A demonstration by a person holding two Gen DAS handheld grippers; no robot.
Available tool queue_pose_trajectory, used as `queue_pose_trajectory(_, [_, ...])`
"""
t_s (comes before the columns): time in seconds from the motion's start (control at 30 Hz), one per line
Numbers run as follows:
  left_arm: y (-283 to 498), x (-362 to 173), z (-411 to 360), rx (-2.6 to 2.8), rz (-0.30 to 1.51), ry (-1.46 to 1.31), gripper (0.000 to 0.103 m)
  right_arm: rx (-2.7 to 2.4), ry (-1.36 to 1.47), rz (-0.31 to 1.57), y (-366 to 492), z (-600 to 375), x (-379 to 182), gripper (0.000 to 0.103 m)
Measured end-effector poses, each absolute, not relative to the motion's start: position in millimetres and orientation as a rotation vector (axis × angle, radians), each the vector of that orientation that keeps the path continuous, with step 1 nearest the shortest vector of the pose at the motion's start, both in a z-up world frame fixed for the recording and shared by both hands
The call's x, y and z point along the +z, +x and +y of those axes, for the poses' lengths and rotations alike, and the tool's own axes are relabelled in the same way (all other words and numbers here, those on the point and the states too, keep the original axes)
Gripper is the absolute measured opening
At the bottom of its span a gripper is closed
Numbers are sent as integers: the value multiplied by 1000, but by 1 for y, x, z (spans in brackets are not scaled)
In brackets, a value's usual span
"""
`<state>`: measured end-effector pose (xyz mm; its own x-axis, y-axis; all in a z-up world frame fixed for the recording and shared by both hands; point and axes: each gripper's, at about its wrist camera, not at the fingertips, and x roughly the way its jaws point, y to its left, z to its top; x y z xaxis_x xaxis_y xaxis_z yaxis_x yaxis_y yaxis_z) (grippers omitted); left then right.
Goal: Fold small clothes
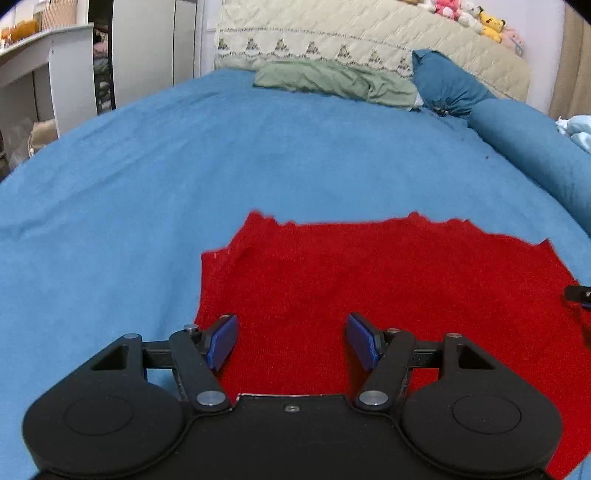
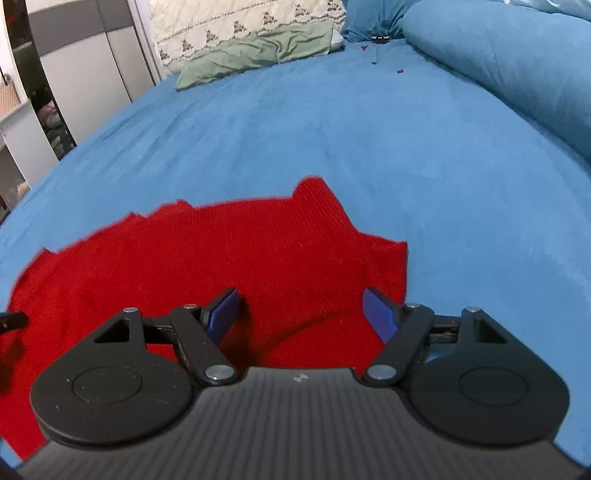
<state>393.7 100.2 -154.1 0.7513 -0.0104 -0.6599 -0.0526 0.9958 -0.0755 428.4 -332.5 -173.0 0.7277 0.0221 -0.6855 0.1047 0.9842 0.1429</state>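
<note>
Red knit garment (image 1: 369,280) lies flat beneath both grippers' (image 1: 291,341) (image 2: 308,314) spread-apart, empty fingers (image 1: 223,341).

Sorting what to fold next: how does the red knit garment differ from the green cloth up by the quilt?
The red knit garment lies spread flat on the blue bedspread, right under both open claws; the green cloth sits bunched and wrinkled at the far end, against the quilted cover. The red one is a thick ribbed knit, while the green looks thin and smooth. Both rest on the bedspread, and neither is gripped.
</note>
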Motion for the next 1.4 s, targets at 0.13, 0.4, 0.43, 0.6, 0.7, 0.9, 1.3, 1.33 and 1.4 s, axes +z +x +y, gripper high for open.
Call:
queue_pose_trajectory(0.13, [361, -111, 90, 14, 618, -15, 74, -27, 140, 680, 400, -334, -119, 91])
queue_pose_trajectory(0.4, [313, -53, 34, -121, 537, 9, 103, -94, 67, 639, 294, -337, -44, 98])
queue_pose_trajectory(0.43, [312, -55, 25, -139, 542, 14, 103, -100, 80, 644, 286, -337, -47, 98])
queue_pose_trajectory(0.6, [326, -84, -19, -176, 623, -22, 103, -144, 196, 676, 250, -341, -81, 98])
queue_pose_trajectory(0.7, [340, -105, -35, -168, 661, -20, 103, -161, 248, 680, 247, -341, -113, 98])
queue_pose_trajectory(0.9, [378, -143, -43, -128, 743, 13, 103, -176, 195, 697, 261, -339, -162, 94])
queue_pose_trajectory(1.3, [404, -180, -32, -77, 841, -40, 103, -134, 17, 733, 282, -311, -184, 40])
queue_pose_trajectory(1.33, [406, -181, -31, -76, 846, -44, 103, -142, 21, 742, 282, -311, -183, 32])
queue_pose_trajectory(1.4, [409, -182, -31, -77, 857, -50, 103, -159, 54, 763, 285, -313, -179, 24])
